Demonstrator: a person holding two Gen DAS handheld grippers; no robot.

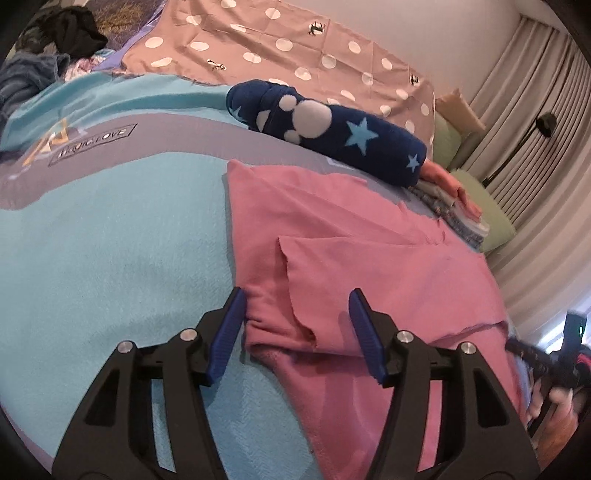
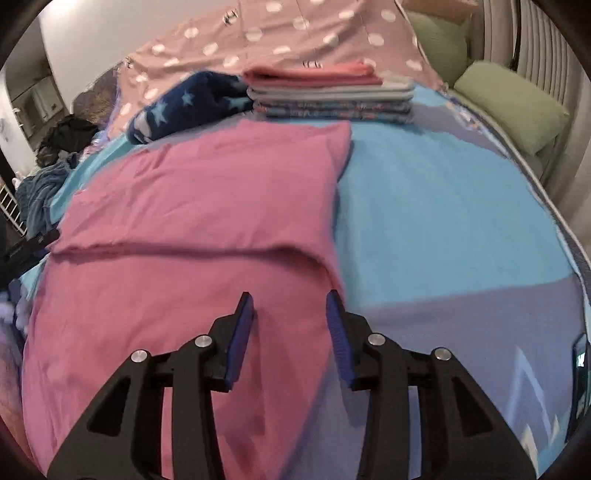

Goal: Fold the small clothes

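Observation:
A pink garment lies spread on the turquoise and grey bed cover, partly folded with a flap on top. My left gripper is open over the garment's left edge, its jaws either side of a fold. My right gripper is open just above the garment's right edge, holding nothing. The right gripper also shows at the far right of the left wrist view.
A stack of folded clothes sits at the far side of the bed beside a rolled navy star-print item. A spotted pink sheet, green pillows, curtains and a dark clothes pile lie beyond.

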